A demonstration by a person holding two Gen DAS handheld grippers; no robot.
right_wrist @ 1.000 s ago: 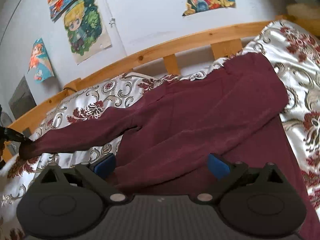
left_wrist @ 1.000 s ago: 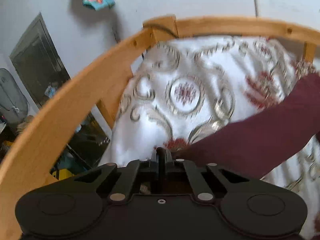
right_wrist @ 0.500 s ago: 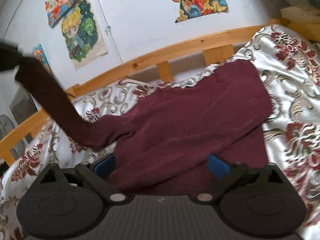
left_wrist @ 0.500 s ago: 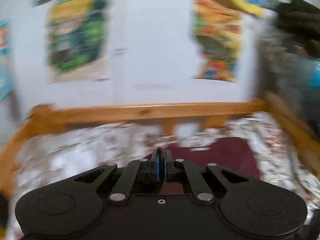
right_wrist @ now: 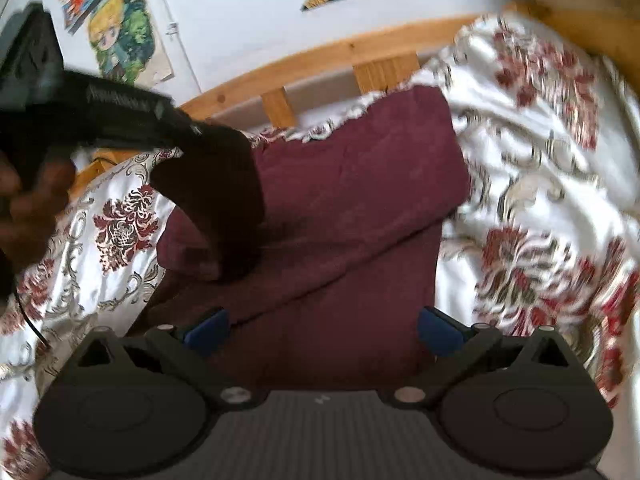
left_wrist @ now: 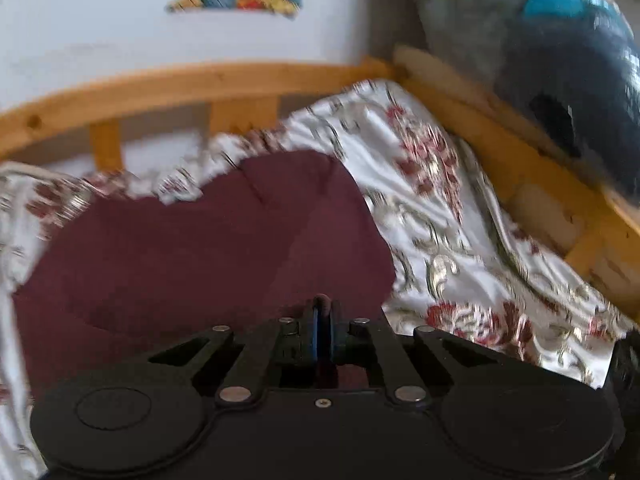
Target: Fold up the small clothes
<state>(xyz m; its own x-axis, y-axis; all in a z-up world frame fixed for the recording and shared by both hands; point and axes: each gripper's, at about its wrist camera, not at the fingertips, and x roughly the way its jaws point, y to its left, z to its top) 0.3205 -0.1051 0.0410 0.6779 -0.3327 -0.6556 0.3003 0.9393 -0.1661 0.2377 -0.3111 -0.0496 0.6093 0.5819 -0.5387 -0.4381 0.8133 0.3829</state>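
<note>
On the far left of the right wrist view, we are seeing the hand (right_wrist: 24, 204) gripping the handle of the left gripper (right_wrist: 200, 130), which is reaching in from the upper left. Its 2 fingers are pressed together on the end of a maroon sleeve (right_wrist: 224, 200), and that sleeve is hanging down from the pinch and draping onto the body of the maroon garment (right_wrist: 352, 208).

In the left wrist view, we are seeing the same left gripper (left_wrist: 322, 312) with its blue pads squeezed tight together and a sliver of maroon cloth caught between them. The garment (left_wrist: 192, 248) is lying beyond the fingertips, though this view is blurred.

Toward the middle, the garment is lying flat on the white bedspread (right_wrist: 540, 208) with red floral patterns, its far edge sitting near the wooden bed rail (right_wrist: 332, 52). Cartoon posters (right_wrist: 116, 32) are hanging on the wall behind the rail.

Lower in the right wrist view, the right gripper (right_wrist: 322, 324) is hovering with its 2 blue-padded fingers spread wide apart over the near part of the garment, and we are seeing nothing held between them.
</note>
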